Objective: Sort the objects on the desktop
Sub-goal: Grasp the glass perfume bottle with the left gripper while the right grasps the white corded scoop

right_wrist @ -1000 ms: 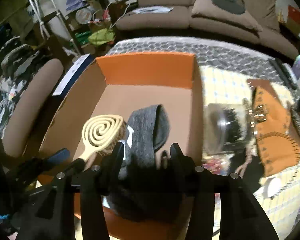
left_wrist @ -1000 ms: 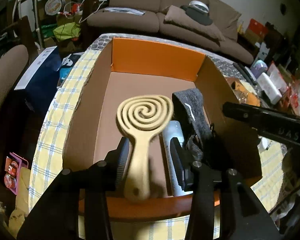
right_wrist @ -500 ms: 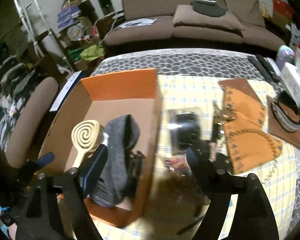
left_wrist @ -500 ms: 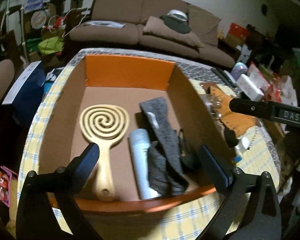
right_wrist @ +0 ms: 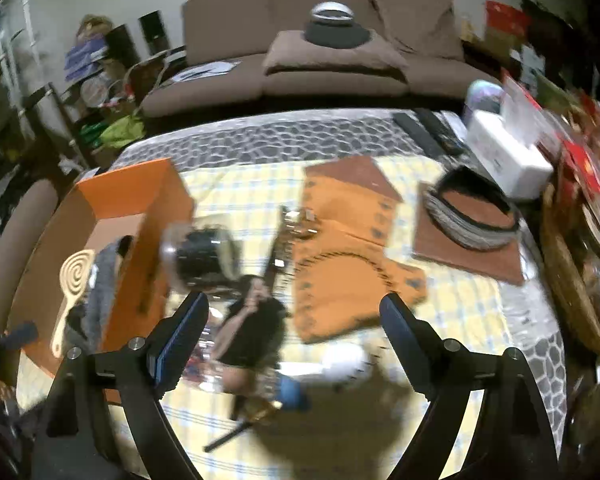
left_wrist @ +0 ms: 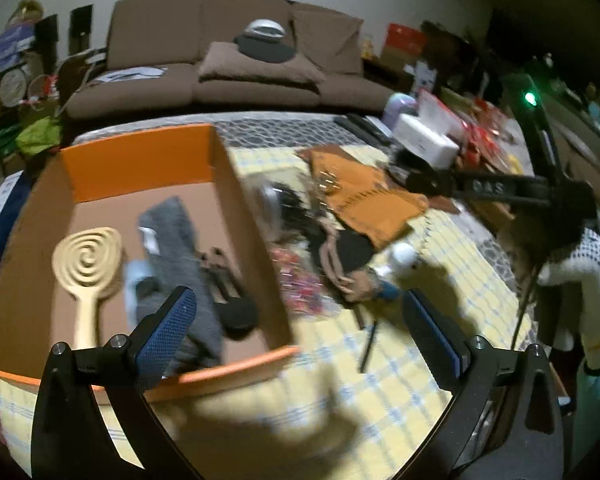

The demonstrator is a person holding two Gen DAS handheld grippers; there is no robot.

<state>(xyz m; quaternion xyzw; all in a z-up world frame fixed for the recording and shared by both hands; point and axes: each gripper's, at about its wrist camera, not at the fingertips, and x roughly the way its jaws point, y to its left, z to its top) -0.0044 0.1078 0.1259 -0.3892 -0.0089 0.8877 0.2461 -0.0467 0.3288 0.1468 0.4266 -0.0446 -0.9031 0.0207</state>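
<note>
An orange cardboard box [left_wrist: 244, 208] [right_wrist: 156, 216] sits at the left on the yellow checked cloth. Inside lie a cream spiral hairbrush [left_wrist: 87, 256] [right_wrist: 73, 276], a grey sock [left_wrist: 172, 236], a white bottle and dark items. Right of the box lie a clear jar with a black brush [right_wrist: 200, 254] [left_wrist: 272, 208], a black pouch [right_wrist: 252, 332], a white-and-blue item [right_wrist: 296, 392] and a black pen [left_wrist: 367, 346]. My left gripper [left_wrist: 300, 324] is open and empty over the box's right wall. My right gripper [right_wrist: 294, 332] is open and empty over the pouch.
An orange leather mat [right_wrist: 348, 256] [left_wrist: 364, 200] with metal clips lies mid-table. A coiled belt [right_wrist: 472, 216] rests on a brown mat at the right. A white box [right_wrist: 508, 156], remotes and a wicker basket [right_wrist: 568, 280] line the right side. A sofa stands behind.
Both grippers opened, leaving the hairbrush and the grey sock in the box, and both have swung right from over the box toward the loose items on the cloth.
</note>
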